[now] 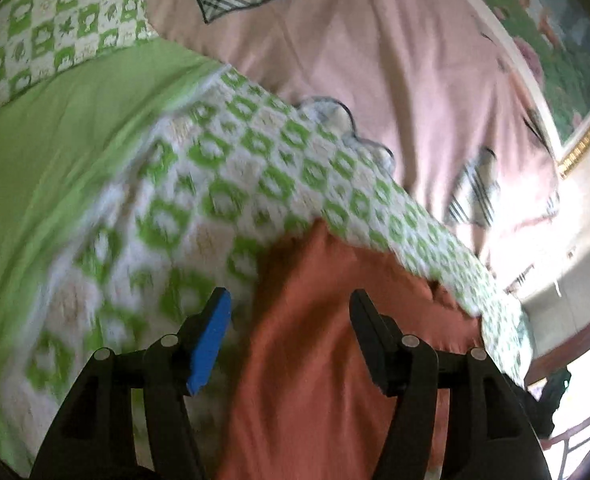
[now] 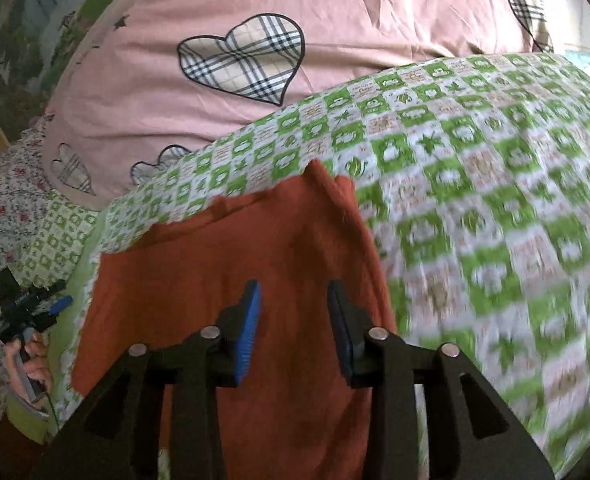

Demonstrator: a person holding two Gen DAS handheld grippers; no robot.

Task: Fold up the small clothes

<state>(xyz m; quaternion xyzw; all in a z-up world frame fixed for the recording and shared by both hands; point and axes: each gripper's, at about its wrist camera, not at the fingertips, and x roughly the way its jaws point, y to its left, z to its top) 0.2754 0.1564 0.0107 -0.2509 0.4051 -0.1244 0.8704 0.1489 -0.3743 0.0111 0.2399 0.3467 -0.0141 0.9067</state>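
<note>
An orange-red garment point(image 1: 315, 360) lies flat on a green-and-white checked quilt point(image 1: 235, 168). My left gripper point(image 1: 289, 298) hovers over the garment's left part with its jaws apart and nothing pinched between them. In the right wrist view the same garment point(image 2: 215, 260) shows a raised, folded edge at its top right corner. My right gripper point(image 2: 293, 288) is open just above the cloth, with its blue pads point(image 2: 251, 320) clear of it. The left gripper point(image 2: 33, 290) also shows at the far left, held by a hand point(image 2: 31, 360).
A pink duvet with plaid hearts point(image 2: 155, 80) lies beyond the quilt point(image 2: 475, 160). A plain green sheet point(image 1: 55, 140) runs along the left. Floral fabric point(image 2: 7, 200) sits at the left edge. A wall with a gold-framed picture point(image 1: 575, 80) stands at the right.
</note>
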